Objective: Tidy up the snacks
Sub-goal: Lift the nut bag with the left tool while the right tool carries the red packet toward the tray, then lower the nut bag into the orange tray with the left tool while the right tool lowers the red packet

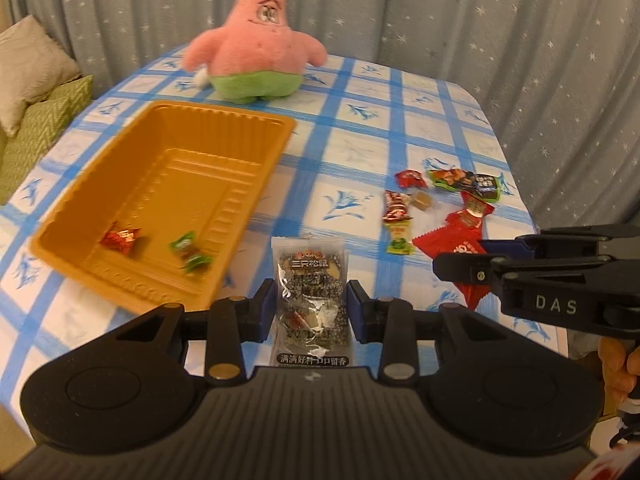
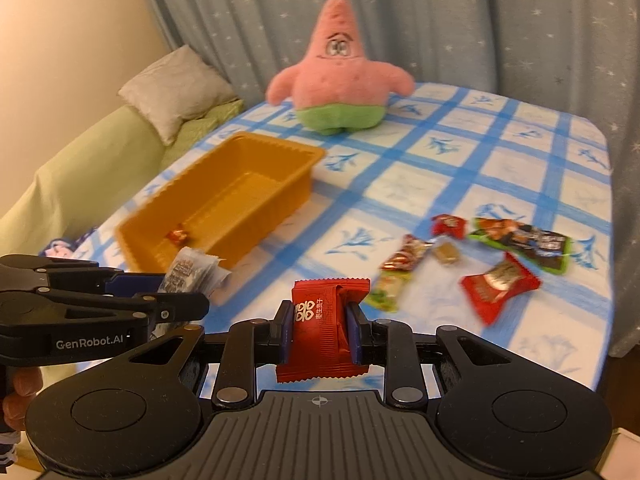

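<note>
A: Left wrist view first: what does the left claw (image 1: 311, 307) have?
B: A clear packet (image 1: 309, 300) with dark printing, clamped between the blue pads (image 1: 266, 312), standing upright and lifted off the surface (image 1: 352, 140). It hangs just beside the near corner of the tray (image 1: 256, 120).
A: And the right claw (image 2: 319, 331)?
B: Clamped on a red packet (image 2: 325, 330), also held clear of the surface. It shows from the side in the left view too, at the right edge, with the red packet sticking out under it.
A: What is in the tray?
B: An orange tray with ribbed walls, holding two sweets near its front end: a red sweet (image 1: 119, 238) and a green sweet (image 1: 191, 254), close together but apart.
A: What lies loose?
B: A cluster on the right side of the surface: a green-and-black bag (image 2: 522, 243) farthest back, a small red pouch (image 2: 449, 225) to its left, a tan cube (image 2: 447, 254) in front of that, a long red-and-green stick (image 2: 394, 278), and another red pack (image 2: 499, 283) nearest the edge. The stick and cube sit almost touching.
A: Beyond that?
B: A pink star plush (image 2: 340, 76) with green shorts stands upright at the far edge of the blue-checked cloth, behind the tray. A starred curtain (image 2: 500, 20) hangs behind, and a pillow (image 2: 176, 92) lies on a green sofa (image 2: 80, 176) to the left. Fingers (image 1: 618, 364) of a hand show behind the right claw.
</note>
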The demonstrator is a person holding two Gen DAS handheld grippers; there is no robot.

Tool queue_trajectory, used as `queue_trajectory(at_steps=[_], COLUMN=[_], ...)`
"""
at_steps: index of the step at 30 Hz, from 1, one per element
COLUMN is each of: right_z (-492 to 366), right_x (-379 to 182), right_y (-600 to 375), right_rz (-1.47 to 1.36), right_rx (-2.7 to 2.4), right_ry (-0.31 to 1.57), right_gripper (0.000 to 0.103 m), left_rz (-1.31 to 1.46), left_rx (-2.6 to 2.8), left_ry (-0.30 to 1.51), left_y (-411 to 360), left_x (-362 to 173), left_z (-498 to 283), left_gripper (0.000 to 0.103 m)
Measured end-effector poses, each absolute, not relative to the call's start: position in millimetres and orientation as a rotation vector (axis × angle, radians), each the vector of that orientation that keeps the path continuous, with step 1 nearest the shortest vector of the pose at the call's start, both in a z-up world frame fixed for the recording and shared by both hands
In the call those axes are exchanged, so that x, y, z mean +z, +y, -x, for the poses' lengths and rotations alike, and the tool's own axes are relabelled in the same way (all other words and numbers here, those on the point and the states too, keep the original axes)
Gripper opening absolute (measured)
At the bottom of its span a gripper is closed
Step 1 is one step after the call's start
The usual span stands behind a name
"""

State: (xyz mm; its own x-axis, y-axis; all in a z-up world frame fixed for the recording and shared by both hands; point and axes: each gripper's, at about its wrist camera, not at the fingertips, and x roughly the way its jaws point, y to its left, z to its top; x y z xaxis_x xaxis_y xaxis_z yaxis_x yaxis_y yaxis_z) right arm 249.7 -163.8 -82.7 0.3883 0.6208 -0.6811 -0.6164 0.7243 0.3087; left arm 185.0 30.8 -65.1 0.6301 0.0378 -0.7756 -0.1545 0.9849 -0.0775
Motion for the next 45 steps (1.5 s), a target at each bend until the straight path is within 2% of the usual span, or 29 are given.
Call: queue_trajectory(at_steps=[18, 45], right_z=[-226.0, -292.4], right_x=[-64.7, -86.0], right_y=[-59.7, 16.3], right_rz=[-0.02, -0.039], right_rx=[0.931, 0.852], right_ry=[0.865, 0.886], right_gripper=[0.028, 0.028], left_rz=[0.137, 0.102], left_rx=[0.233, 0.174], left_ry=[0.845, 0.861], left_y=[127.1, 185.5], left_x=[-47.6, -69.9], left_z=[-152.0, -230.6], left_gripper=[0.034, 0.034])
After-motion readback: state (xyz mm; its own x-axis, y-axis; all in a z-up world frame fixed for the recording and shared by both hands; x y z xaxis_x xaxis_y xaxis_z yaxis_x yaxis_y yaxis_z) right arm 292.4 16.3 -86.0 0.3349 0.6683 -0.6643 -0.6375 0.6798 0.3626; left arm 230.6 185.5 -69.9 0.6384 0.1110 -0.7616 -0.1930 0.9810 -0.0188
